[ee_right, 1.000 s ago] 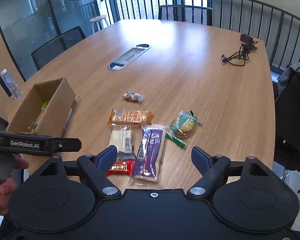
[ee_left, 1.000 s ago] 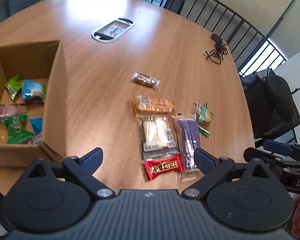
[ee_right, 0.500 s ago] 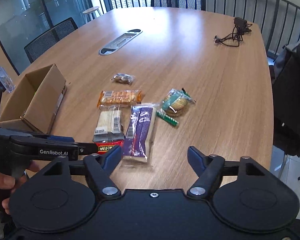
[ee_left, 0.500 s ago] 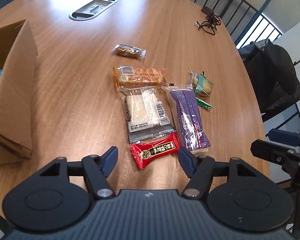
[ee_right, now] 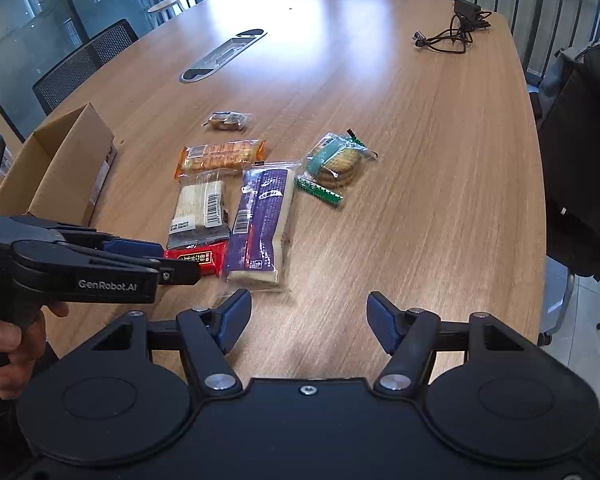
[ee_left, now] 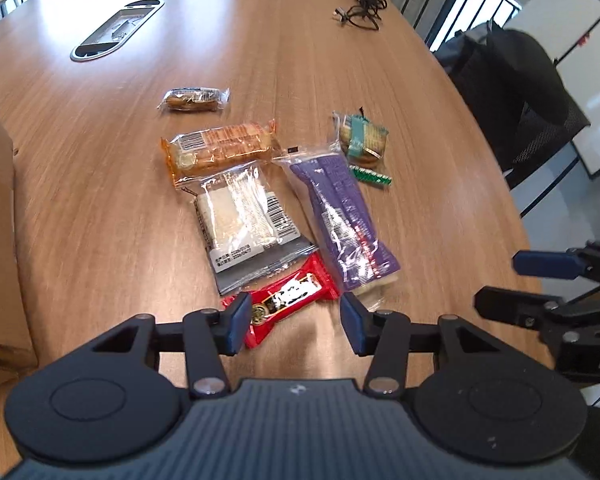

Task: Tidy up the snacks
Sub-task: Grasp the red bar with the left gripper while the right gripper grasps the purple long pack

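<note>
Seven wrapped snacks lie loose on the wooden worktop [ee_left: 100,208]; the cardboard box [ee_right: 60,164] stands at its left edge, well apart from them. From these views the inside of the box is hidden, so what it already holds cannot be told.

Position of items:
- The red bar [ee_left: 288,304] lies nearest the operator, partly under the clear cracker pack [ee_left: 244,216].
- The purple pack [ee_left: 340,220] lies just beside both, to their right.
- The orange biscuit pack [ee_left: 220,148] lies beyond the cracker pack.
- The small brown snack [ee_left: 192,100] lies apart, farther out.
- The round cookie pack [ee_left: 362,138] and the green stick [ee_left: 370,176] lie on the right of the group.

Gripper state:
- The left gripper [ee_left: 292,320] is tilted down over the red bar. Its fingers are closing, with the bar's near end between them; the pads do not yet visibly press on it.
- The right gripper [ee_right: 308,320] is above bare worktop near the purple pack's near end. Its fingers are closing with nothing between them.

Progress: judged from the layout, the sorting is far from complete. All seven visible items remain to be moved, and the step in hand appears to be the pickup of the red bar.
</note>
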The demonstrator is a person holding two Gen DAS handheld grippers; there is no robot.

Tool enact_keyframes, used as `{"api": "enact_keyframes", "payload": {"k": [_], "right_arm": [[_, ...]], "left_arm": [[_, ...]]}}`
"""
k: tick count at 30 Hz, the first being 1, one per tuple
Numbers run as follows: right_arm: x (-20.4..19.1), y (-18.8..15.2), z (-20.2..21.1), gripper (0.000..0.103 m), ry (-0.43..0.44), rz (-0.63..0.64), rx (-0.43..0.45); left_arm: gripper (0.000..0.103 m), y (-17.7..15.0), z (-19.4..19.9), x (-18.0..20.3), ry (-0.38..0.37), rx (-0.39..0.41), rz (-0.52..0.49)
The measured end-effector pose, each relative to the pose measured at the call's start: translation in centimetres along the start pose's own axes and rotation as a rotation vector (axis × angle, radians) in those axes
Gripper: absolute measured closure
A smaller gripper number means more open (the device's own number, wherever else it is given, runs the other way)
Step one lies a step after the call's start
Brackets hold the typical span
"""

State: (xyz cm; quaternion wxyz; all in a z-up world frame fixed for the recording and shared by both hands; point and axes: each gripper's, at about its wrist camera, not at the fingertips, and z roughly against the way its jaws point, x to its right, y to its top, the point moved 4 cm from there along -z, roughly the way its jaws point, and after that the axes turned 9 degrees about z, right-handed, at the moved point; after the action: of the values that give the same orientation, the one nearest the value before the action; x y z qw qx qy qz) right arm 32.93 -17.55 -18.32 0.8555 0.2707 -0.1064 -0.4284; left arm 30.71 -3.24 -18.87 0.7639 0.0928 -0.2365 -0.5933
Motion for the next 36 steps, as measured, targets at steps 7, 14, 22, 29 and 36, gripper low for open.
{"api": "enact_keyframes", "payload": {"k": [7, 14, 22, 29, 36], "right_arm": [[0.2, 0.0, 0.0, 0.040, -0.008, 0.003, -0.004], [0.2, -0.5, -0.3, 0.040, -0.010, 0.004, -0.019], [0.8, -0.8, -0.2, 0.039, -0.020, -0.005, -0.023], [0.8, -0.6, -0.5, 0.039, -0.022, -0.005, -0.025], [-0.1, -0.3, -0.7, 0.039, -0.009, 0.015, -0.020]], "left_arm": [[0.055, 0.3, -1.2, 0.1, 0.031, -0.013, -0.071], [0.055, 0.7, -2.1, 0.7, 0.059, -0.005, -0.108], [0.052, 0.8, -2.7, 1.5, 0.062, 0.013, -0.166], [0.083, 0.3, -2.6, 0.6, 0.037, -0.025, -0.105], [0.084, -0.5, -1.8, -0.4, 0.040, -0.030, -0.083]]}}
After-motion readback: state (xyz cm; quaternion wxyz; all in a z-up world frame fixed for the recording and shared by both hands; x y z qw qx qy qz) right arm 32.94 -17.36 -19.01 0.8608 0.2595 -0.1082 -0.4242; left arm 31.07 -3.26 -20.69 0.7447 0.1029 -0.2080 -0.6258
